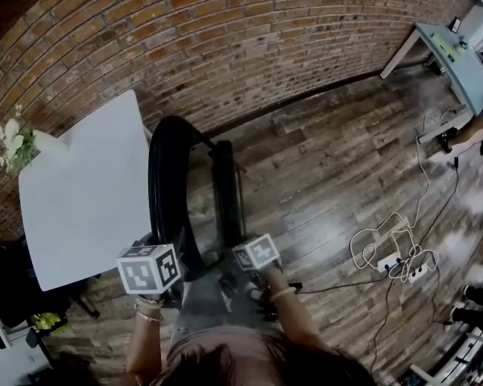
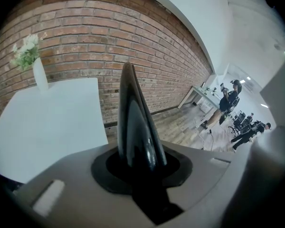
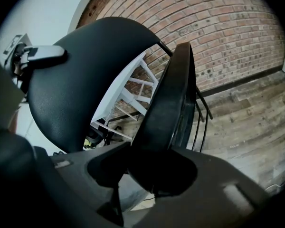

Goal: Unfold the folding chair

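Clamping the curved backrest rim (image 2: 133, 122) of the glossy black folding chair (image 1: 166, 167) in the left hand-held gripper (image 2: 142, 167), jaws partway closed. Clamping its seat edge (image 3: 167, 108) in the right hand-held gripper (image 3: 156, 169). Standing half-folded on wood plank floor (image 1: 330, 167) beside square white bench (image 1: 80, 203).

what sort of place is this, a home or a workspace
Probably an office or studio workspace: brick wall, a power strip with loose cables on the wood floor, and people standing by a far desk.
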A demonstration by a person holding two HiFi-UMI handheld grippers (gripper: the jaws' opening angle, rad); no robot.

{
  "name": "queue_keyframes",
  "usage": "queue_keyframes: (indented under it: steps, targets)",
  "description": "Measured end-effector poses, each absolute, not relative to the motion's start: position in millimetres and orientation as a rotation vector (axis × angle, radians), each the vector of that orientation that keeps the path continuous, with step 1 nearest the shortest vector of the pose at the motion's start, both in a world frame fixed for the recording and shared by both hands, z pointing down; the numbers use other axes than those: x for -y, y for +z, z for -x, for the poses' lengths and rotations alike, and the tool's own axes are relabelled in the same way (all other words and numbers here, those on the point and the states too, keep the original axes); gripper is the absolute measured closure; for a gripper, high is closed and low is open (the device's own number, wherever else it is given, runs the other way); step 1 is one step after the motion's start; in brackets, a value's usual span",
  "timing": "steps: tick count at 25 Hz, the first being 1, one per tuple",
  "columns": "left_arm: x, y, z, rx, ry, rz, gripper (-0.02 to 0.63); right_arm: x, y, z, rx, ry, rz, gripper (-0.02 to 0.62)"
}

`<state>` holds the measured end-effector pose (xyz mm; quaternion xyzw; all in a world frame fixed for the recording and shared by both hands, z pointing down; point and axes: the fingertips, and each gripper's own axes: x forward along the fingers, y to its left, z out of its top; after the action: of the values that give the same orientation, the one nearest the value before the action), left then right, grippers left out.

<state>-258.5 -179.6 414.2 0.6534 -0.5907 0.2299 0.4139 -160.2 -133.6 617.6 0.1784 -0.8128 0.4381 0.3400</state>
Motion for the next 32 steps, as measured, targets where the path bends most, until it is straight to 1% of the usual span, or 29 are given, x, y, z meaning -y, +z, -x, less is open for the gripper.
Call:
queue_keyframes:
  steps: [17, 32]
  targets:
    - [182, 423, 248, 1.479, 0.572, -1.627, 0.522, 146, 630, 93, 2.069, 1.285, -0.448, 0.433]
    - [182, 428, 244, 1.523, 0.563, -1.616, 0.535, 153, 640, 57, 2.07, 1.35, -0.426, 0.431]
